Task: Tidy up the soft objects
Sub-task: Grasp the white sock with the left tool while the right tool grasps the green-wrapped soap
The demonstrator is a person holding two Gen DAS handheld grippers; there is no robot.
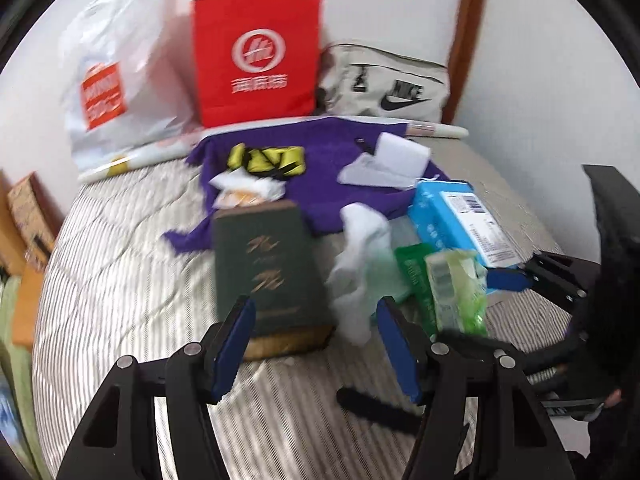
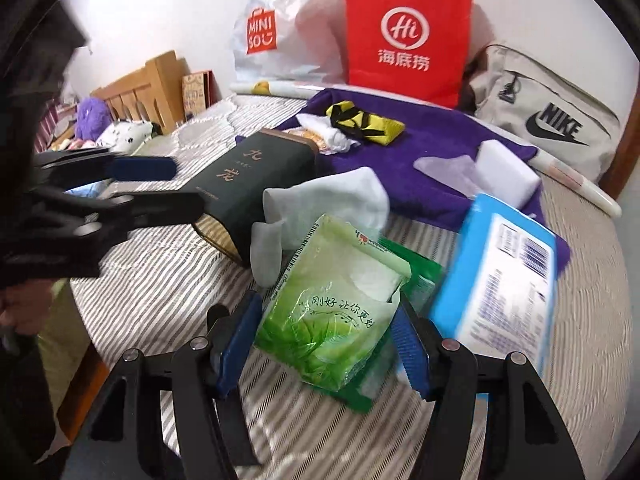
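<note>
We're barely started: everything's loose on the bed (image 2: 160, 264). Our right gripper (image 2: 328, 344) brackets the green tissue pack (image 2: 332, 304), jaws half open, grip unclear. Left gripper (image 1: 316, 344) gapes empty at six o'clock of the dark box (image 1: 268, 264). Only the right view shows the headboard (image 2: 140, 88) at ten o'clock.

Three bags (image 2: 406, 36), two tissue packs (image 2: 332, 308), one sock (image 2: 328, 200).

Clutter on a bed, bags behind

Three bags (image 2: 404, 32) stand along the wall. Before them a towel (image 2: 420, 160) bears a sponge (image 2: 506, 172). Nearer: tin (image 2: 248, 176) left, sock (image 2: 332, 200) middle, tissue pack (image 2: 336, 304) before it, box (image 2: 500, 280) right.
</note>
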